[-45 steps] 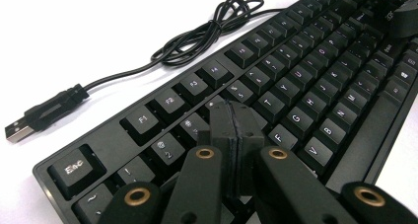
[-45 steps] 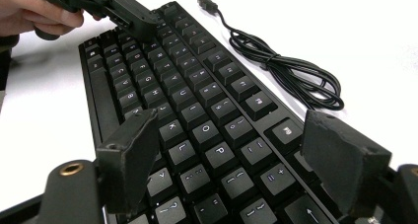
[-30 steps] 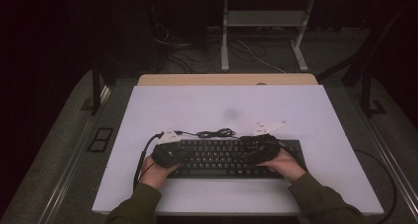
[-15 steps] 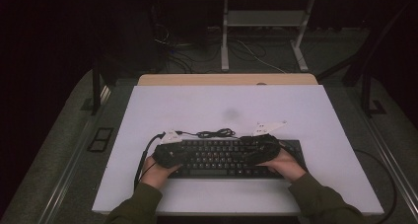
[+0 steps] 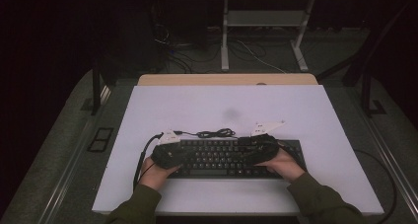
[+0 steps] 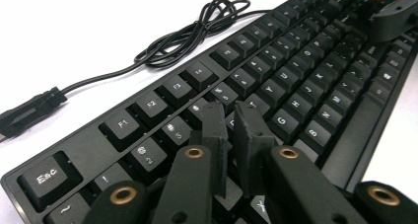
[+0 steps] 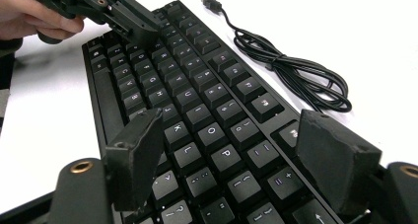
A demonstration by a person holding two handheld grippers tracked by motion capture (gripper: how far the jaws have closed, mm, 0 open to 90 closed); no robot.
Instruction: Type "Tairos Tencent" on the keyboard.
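**Ana:** What were the grippers doing?

**Ben:** Both sat over the keyboard [image 5: 226, 157], which lay on the near part of the table [image 5: 197, 105], close to the person. The left gripper [image 6: 235, 116] had its two jaws almost shut, with just a thin gap and nothing between them. Their tips were down at the keys near the number row.

**Ana:** And the other one?

**Ben:** The right gripper [image 7: 230, 135] had its jaws spread wide over the keys near P and L. It held nothing.

**Ana:** So was the job done?

**Ben:** It looked like key pressing was going on, but how many keys were left could not be told. The keyboard was not plugged in. Its cable [image 5: 214, 133] lay in a loose bundle just behind it, with the plug [image 6: 29, 110] bare on the table.

**Ana:** What was farther away?

**Ben:** The table top was white and mostly bare. Behind it stood a wooden edge, then a dark room with another desk's legs [image 5: 225, 41] and wires on the floor.
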